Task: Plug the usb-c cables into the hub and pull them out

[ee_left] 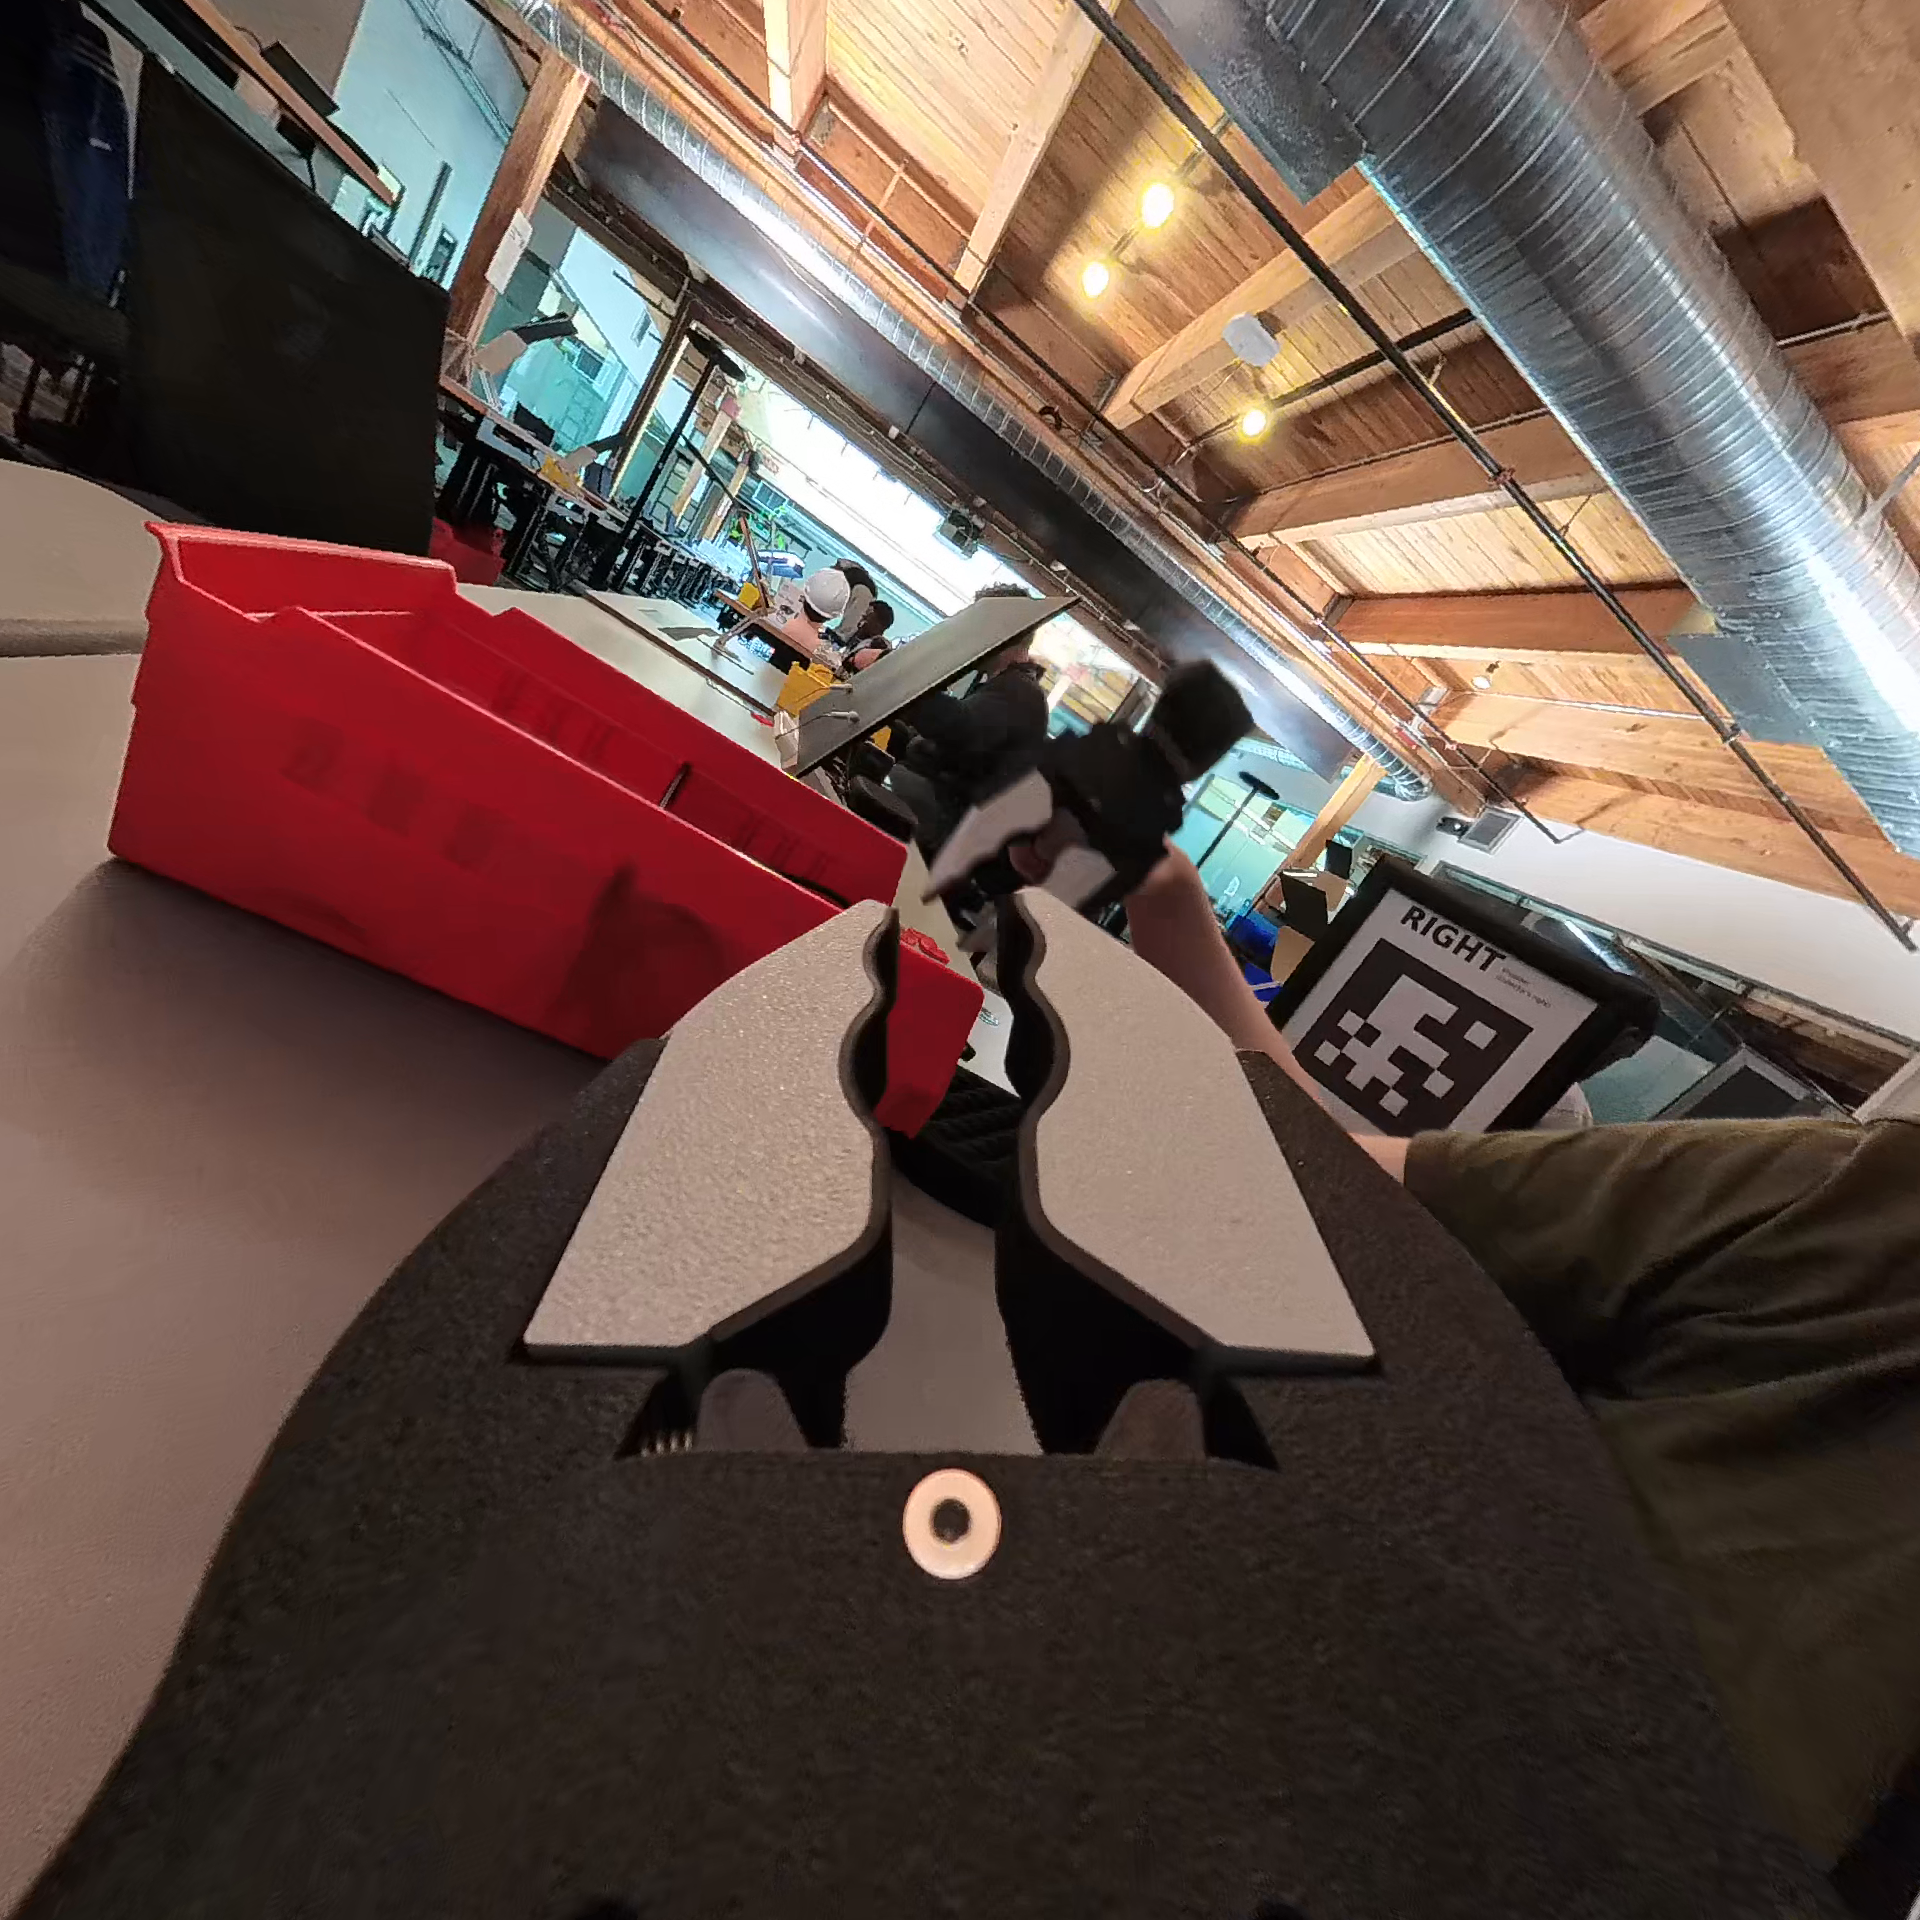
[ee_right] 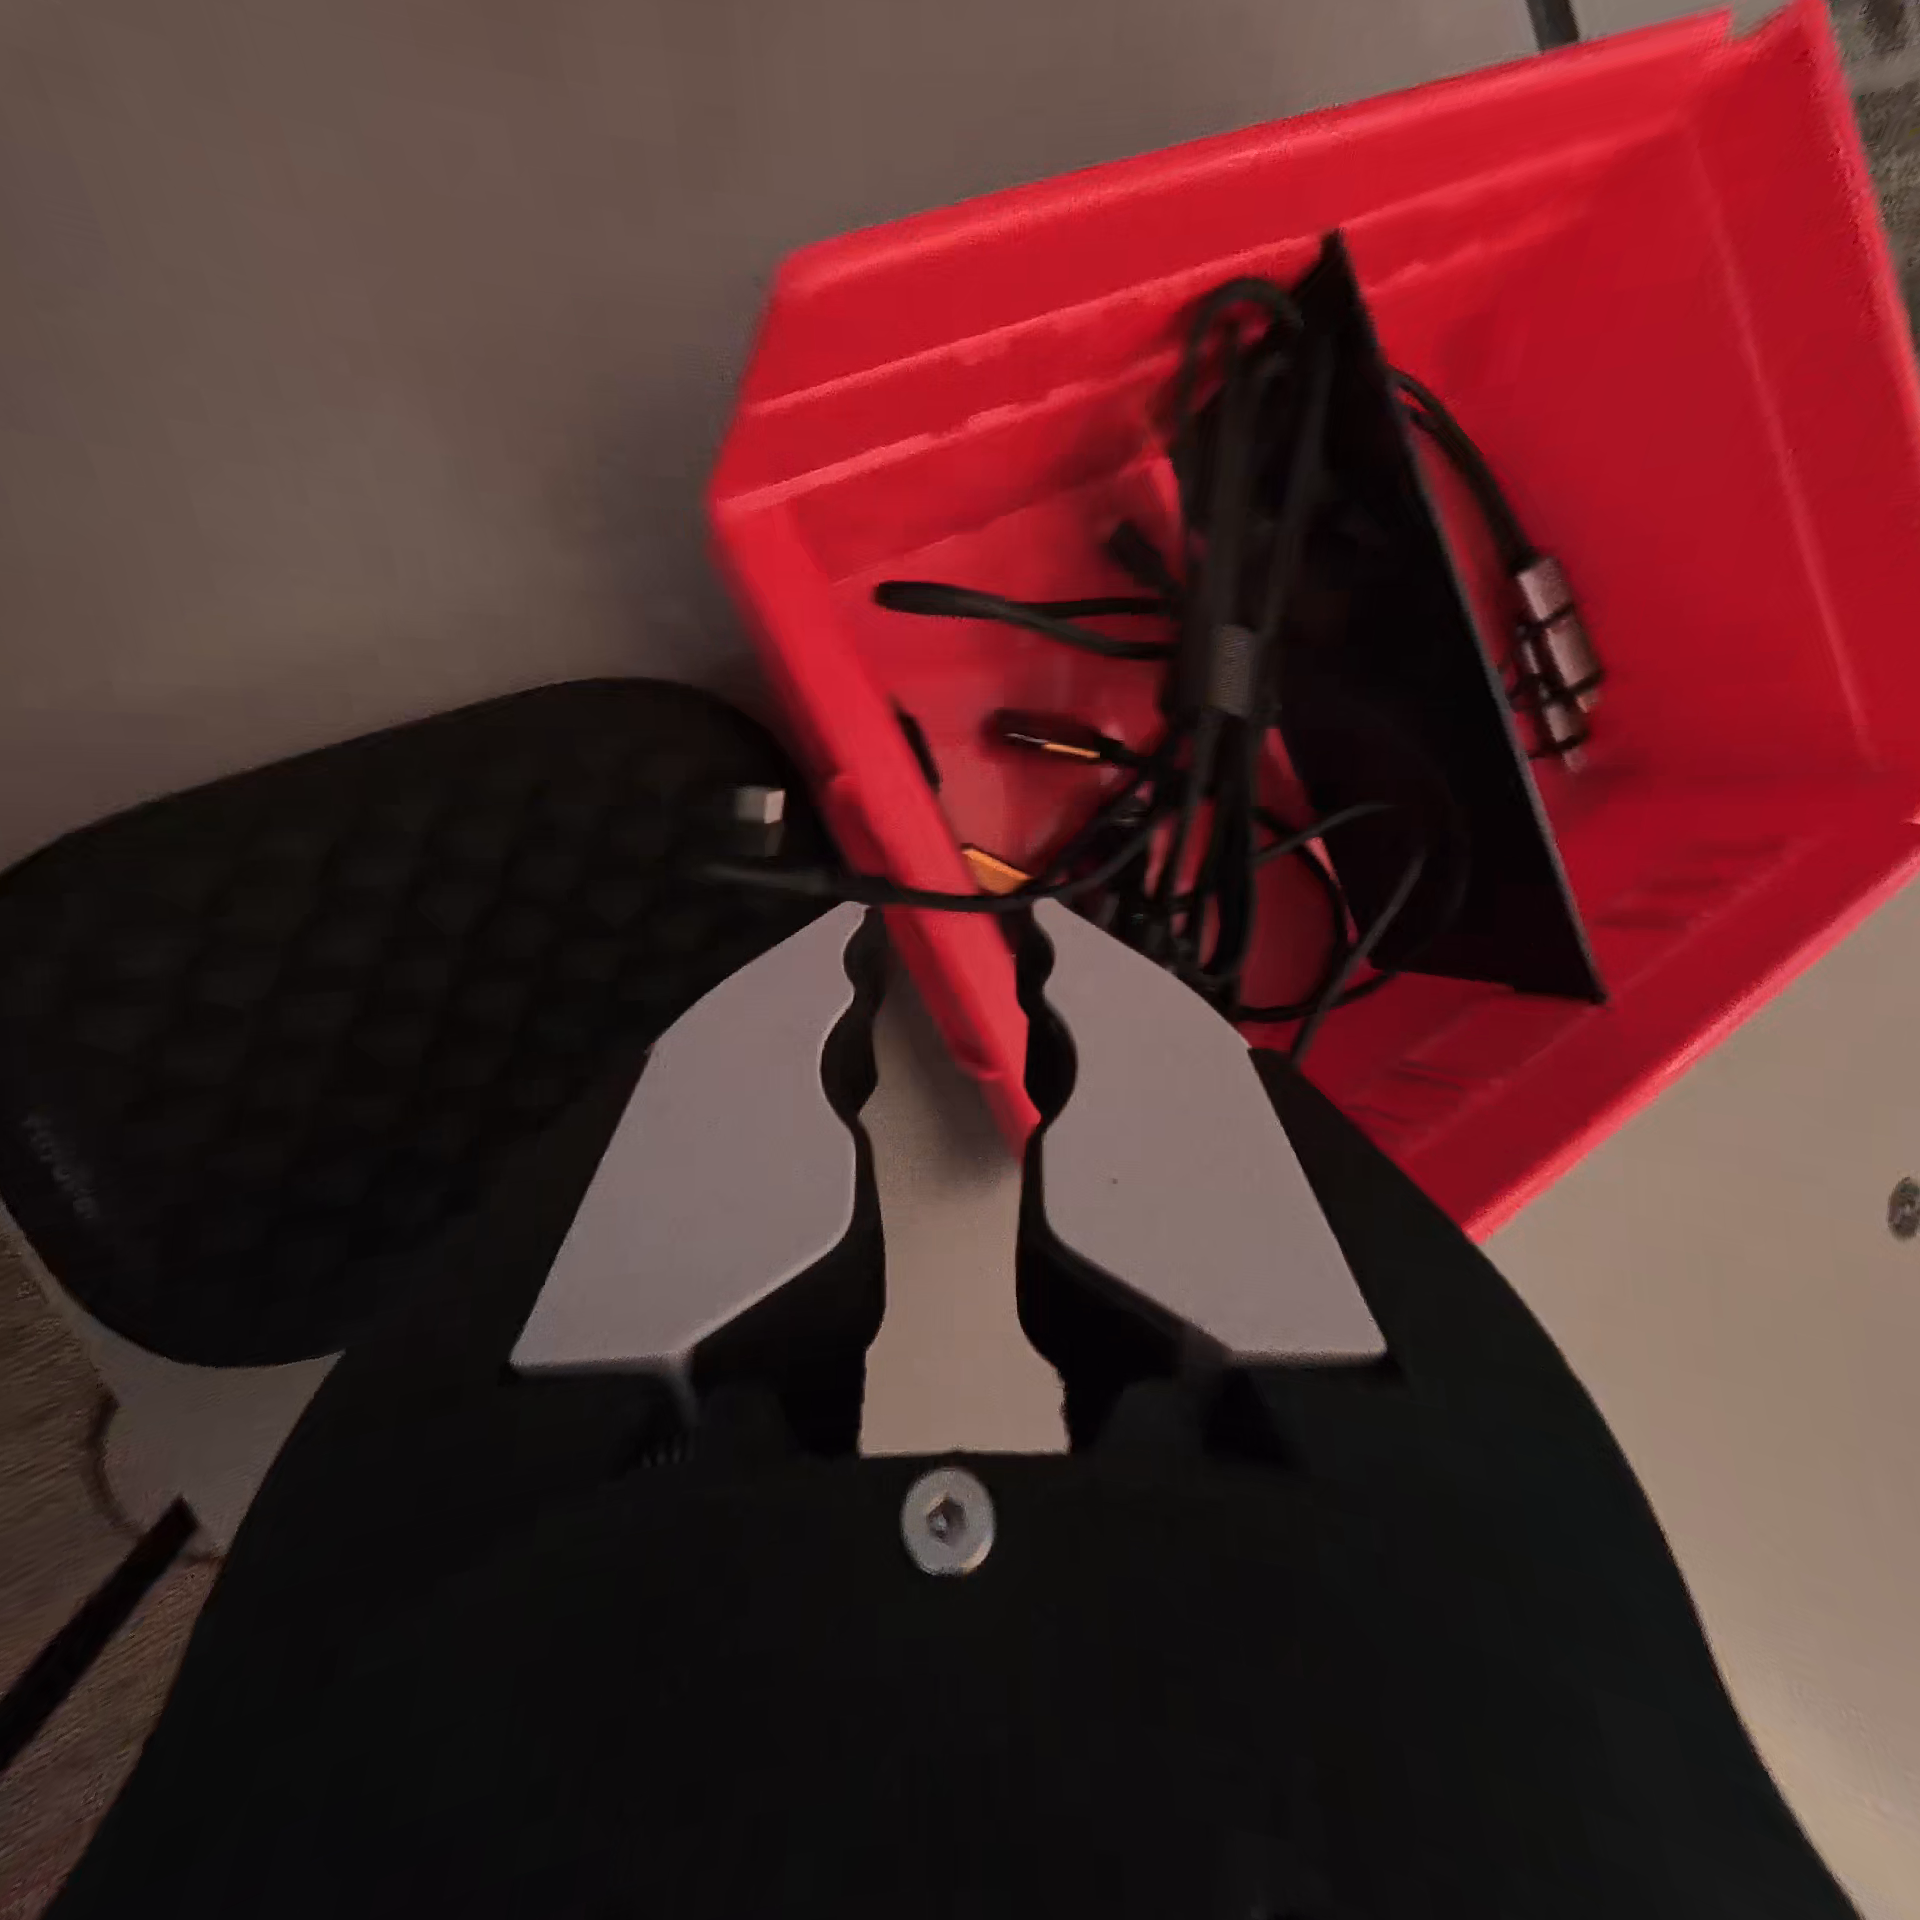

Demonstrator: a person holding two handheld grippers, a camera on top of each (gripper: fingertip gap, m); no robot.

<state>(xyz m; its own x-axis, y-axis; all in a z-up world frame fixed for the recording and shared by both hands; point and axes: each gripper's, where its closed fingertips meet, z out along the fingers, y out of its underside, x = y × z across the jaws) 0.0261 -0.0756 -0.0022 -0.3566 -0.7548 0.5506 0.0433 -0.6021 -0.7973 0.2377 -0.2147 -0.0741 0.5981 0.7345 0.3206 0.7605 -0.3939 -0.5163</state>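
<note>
Both the left gripper [ee_left: 948,925] and right gripper [ee_right: 951,925] gape slightly, empty, near the red bin [ee_right: 1714,343].

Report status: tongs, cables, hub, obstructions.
Left tongs open, empty. Right tongs open, empty, above red plastic bin wall. Tangled black cables inside bin, unplugged. Hub not identifiable.

A black-framed white marker card [ee_left: 1439,1023] stands at the right, bearing a bold printed heading, a small line of print beside it and a black-and-white square code. The dark patterned mat [ee_right: 312,997] carries a faint logo, too blurred to read.
</note>
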